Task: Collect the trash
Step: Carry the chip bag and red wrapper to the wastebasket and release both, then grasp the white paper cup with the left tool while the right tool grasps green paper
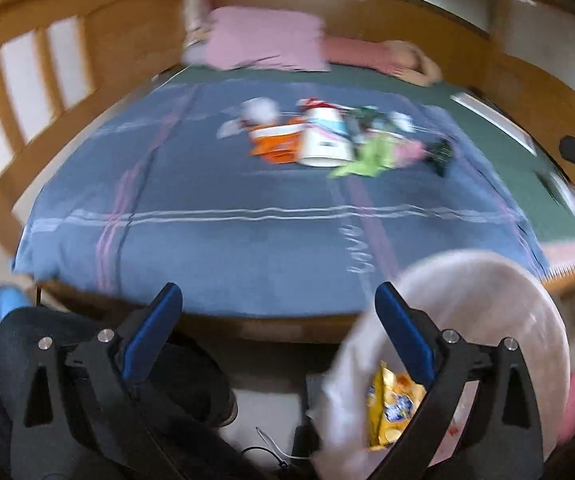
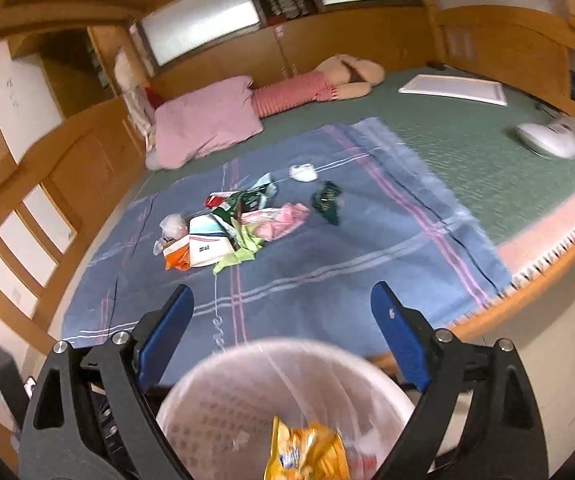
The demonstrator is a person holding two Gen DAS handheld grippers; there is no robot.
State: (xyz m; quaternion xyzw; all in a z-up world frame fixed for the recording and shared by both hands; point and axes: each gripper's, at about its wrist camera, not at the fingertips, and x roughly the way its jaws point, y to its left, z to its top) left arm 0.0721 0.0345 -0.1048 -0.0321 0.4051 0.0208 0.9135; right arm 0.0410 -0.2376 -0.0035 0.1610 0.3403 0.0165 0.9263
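A heap of trash (image 1: pixel 319 140) lies on the blue plaid blanket (image 1: pixel 207 216): an orange wrapper (image 1: pixel 275 146), a white cup (image 1: pixel 325 144), green and pink scraps. It also shows in the right wrist view (image 2: pixel 231 224), with a dark wrapper (image 2: pixel 327 202) and a white crumpled piece (image 2: pixel 303 172) apart. A pale pink bin (image 1: pixel 519 320) lined with a clear bag holds a yellow snack bag (image 1: pixel 393 408). My left gripper (image 1: pixel 277 304) is open and empty beside the bin. My right gripper (image 2: pixel 281 304) is open and empty above the bin (image 2: pixel 223 400) and the yellow bag (image 2: pixel 307 456).
The blanket lies on a green mattress (image 2: pixel 467 148) in a wooden bed frame (image 2: pixel 87 160). A pink pillow (image 2: pixel 207 120), a doll (image 2: pixel 327 84), a white board (image 2: pixel 453 88) and a white handheld appliance (image 2: pixel 551 138) lie on the bed. A person's leg (image 1: pixel 87 360) is at lower left.
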